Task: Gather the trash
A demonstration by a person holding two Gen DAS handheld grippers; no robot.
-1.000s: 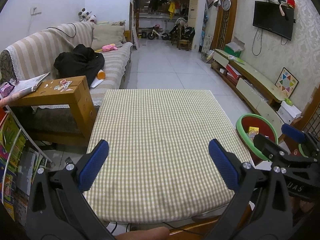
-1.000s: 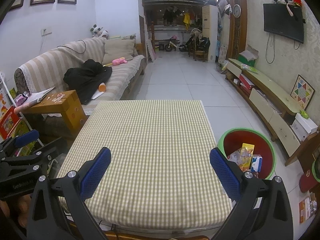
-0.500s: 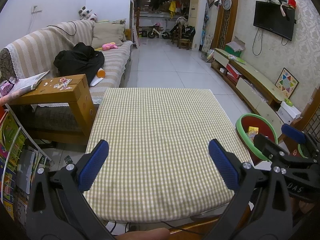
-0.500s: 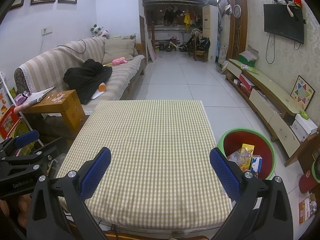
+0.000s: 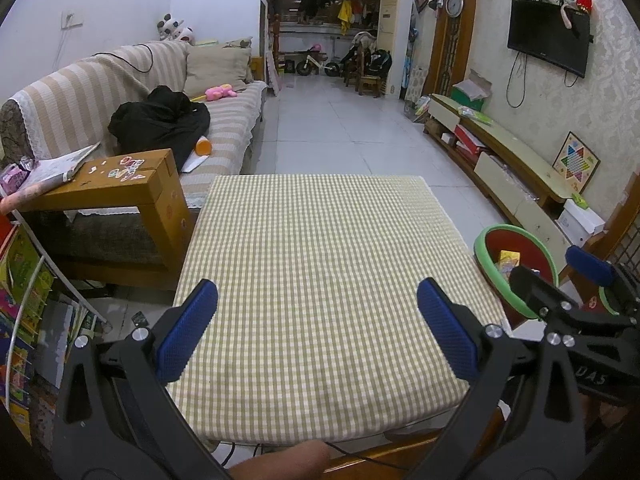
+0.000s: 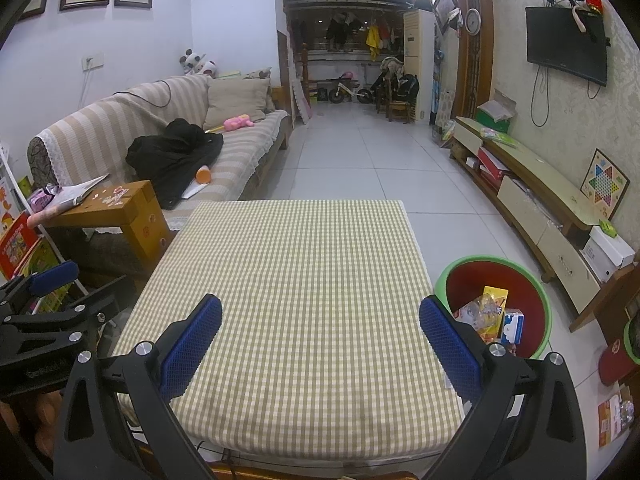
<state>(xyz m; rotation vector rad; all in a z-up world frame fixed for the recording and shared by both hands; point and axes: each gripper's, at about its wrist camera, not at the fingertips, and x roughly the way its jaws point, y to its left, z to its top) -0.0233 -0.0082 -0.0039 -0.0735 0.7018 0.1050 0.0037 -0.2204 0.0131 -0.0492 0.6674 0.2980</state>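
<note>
Almost nothing has moved since a second ago: both grippers hang at the near edge of the tabletop as before, and the scene ahead has only drifted slightly in the left view.

From my left camera, the left gripper has its blue pads spread wide with nothing between them. Ahead of it lies the checked tabletop. Off to its right, beyond the tabletop edge, sits the green-rimmed trash bin; from here I see only part of its red inside and one yellow packet. The right gripper pokes in at the far right, in front of the bin, and from this view I cannot tell its spread.

From my right camera, the right gripper is also spread wide and holds nothing. The checked tabletop stretches ahead of it. To its right and on the floor, the trash bin shows much more fully: the trash inside includes a yellow packet, clear crinkled wrapping and a small blue-and-white carton. The left gripper shows at the left edge. A wooden side table and striped sofa stand ahead on the left.
</note>
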